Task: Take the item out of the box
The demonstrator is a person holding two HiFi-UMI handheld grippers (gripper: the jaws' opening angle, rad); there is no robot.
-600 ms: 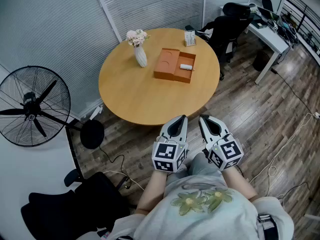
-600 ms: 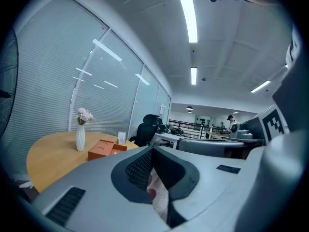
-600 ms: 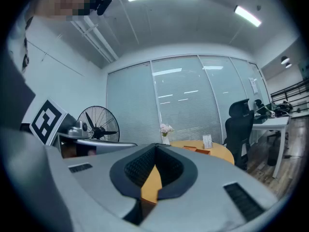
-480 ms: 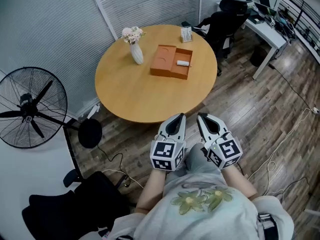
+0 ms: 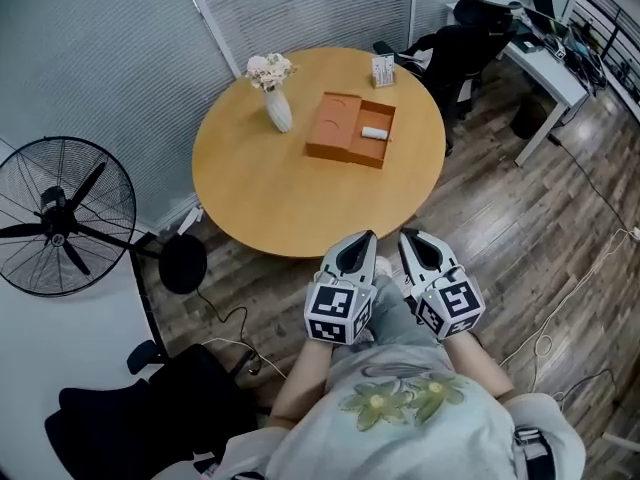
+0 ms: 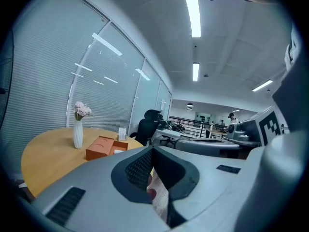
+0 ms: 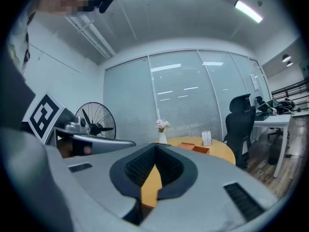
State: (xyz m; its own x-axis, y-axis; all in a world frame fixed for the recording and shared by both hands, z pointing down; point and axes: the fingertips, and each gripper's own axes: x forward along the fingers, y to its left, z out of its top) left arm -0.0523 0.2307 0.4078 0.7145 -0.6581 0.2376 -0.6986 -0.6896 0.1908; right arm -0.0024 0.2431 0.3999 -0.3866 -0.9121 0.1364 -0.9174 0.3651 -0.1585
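Observation:
An open orange box (image 5: 350, 128) lies on the round wooden table (image 5: 260, 198), its lid folded out to the left. A small white item (image 5: 374, 133) rests in the box's right half. The box also shows far off in the left gripper view (image 6: 102, 147) and the right gripper view (image 7: 195, 148). My left gripper (image 5: 359, 240) and right gripper (image 5: 410, 239) hang side by side in front of my body, short of the table's near edge. Both are shut with nothing between their jaws, well away from the box.
A white vase of pink flowers (image 5: 276, 98) stands left of the box, a small card stand (image 5: 382, 71) behind it. A black floor fan (image 5: 60, 218) is at the left, a black office chair (image 5: 458, 48) and a white desk (image 5: 545, 68) at the right. Cables (image 5: 235, 338) lie on the wooden floor.
The view has swayed slightly, so the table and box sit a little differently in the picture. Both grippers keep their place in front of my body, still shut.

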